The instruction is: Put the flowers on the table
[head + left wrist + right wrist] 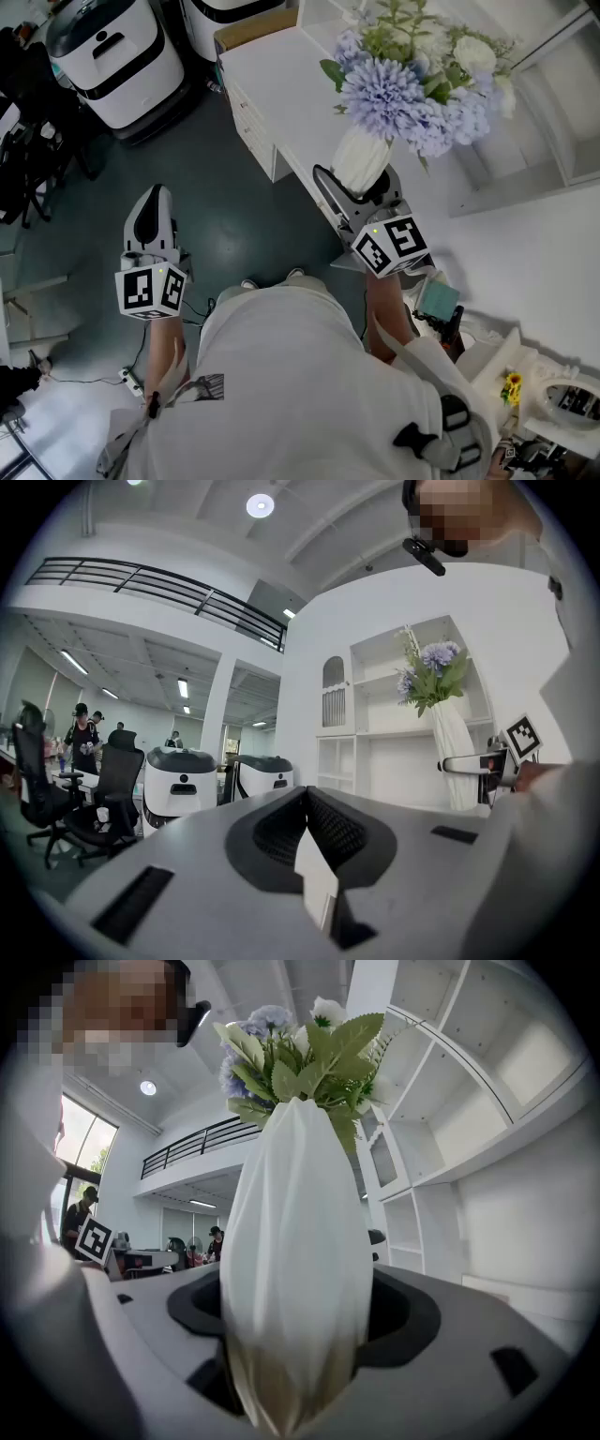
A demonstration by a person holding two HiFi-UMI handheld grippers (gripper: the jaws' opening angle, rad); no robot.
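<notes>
Our R gripper (351, 190) clamps the white vase (295, 1269) low on its body, w/ the flowers (403, 89) upright above the fingers, by the table (281, 80) edge. L gripper (153, 208) is pinched together, empty.

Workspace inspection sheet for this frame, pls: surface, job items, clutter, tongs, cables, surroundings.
Surface: white table, white vase not set on it.
Job's things: flowers in white vase, held near the table edge.
Clutter: small yellow item, teal item, lower right.
Tongs: right tongs shut on white vase; left tongs shut, empty.
Cables: thin cable on floor.
Surroundings: white shelves, white machines.
</notes>
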